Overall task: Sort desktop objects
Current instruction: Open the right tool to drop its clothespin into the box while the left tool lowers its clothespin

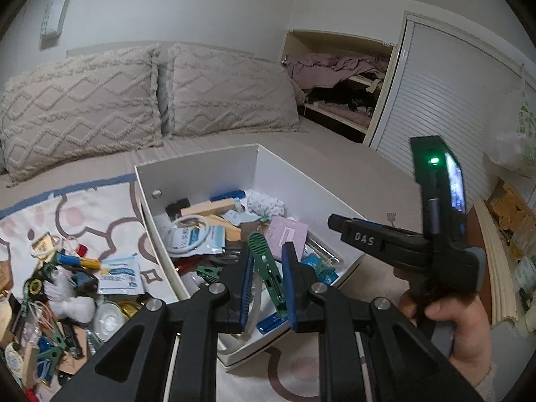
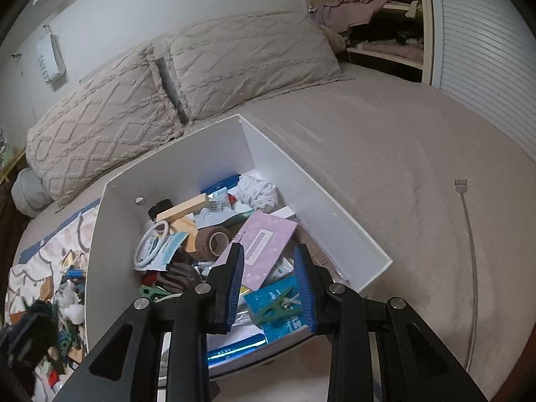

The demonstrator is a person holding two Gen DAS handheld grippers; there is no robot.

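Note:
A white open box [image 1: 197,174] [image 2: 187,154] stands on the bed, with several small items in it. My left gripper [image 1: 267,247] hangs over its near end, shut on a green plastic clip [image 1: 264,261] that lies slanted between the pads. My right gripper [image 2: 268,248] hovers over the box's near right corner with its jaws apart and nothing between the pads. Below it in the box lie a pink card [image 2: 264,238], a blue packet [image 2: 258,296] and a green peg [image 2: 276,306] on that packet. From the left wrist view, the right gripper [image 1: 331,222] shows side-on, held by a hand [image 1: 462,328].
A heap of loose clutter [image 1: 67,284] lies on a patterned cloth [image 1: 100,207] left of the box. Two quilted pillows [image 1: 231,90] lean at the head of the bed. A thin metal rod with a forked end [image 2: 469,234] lies on the sheet right of the box. An open wardrobe [image 1: 338,83] stands behind.

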